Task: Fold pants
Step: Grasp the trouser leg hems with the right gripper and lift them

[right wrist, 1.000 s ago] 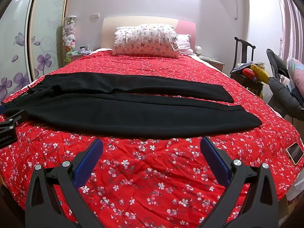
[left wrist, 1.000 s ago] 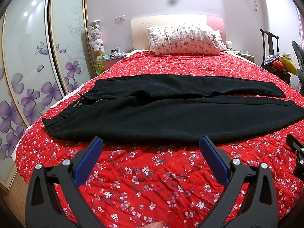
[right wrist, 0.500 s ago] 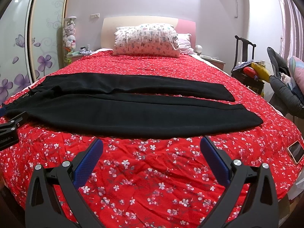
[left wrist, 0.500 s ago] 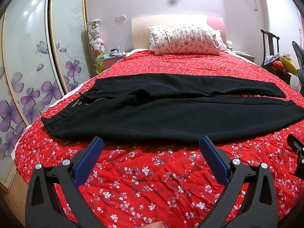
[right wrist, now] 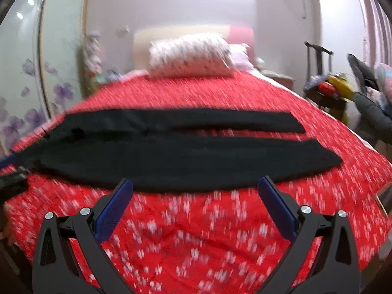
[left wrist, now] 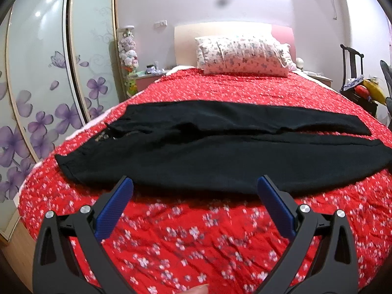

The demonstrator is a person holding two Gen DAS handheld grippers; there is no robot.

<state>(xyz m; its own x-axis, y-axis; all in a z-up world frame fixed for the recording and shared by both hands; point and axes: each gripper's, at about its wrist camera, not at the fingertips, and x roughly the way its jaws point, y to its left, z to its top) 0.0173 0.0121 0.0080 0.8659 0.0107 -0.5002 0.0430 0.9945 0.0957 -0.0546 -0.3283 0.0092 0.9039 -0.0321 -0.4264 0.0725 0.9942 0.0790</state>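
Black pants lie flat across the red flowered bedspread, waist at the left, two legs running right. They also show in the right wrist view, blurred. My left gripper is open and empty, its blue fingertips just short of the pants' near edge, toward the waist end. My right gripper is open and empty at the near edge of the near leg. The left gripper shows at the left edge of the right wrist view.
A flowered pillow and headboard stand at the far end of the bed. Sliding wardrobe doors with purple flowers line the left side. A black chair with clutter stands at the right. A phone lies at the bed's right edge.
Both grippers have moved forward toward the pants; their fingertips now reach the near edge. The right wrist view is blurred by motion. The jaws stay open.
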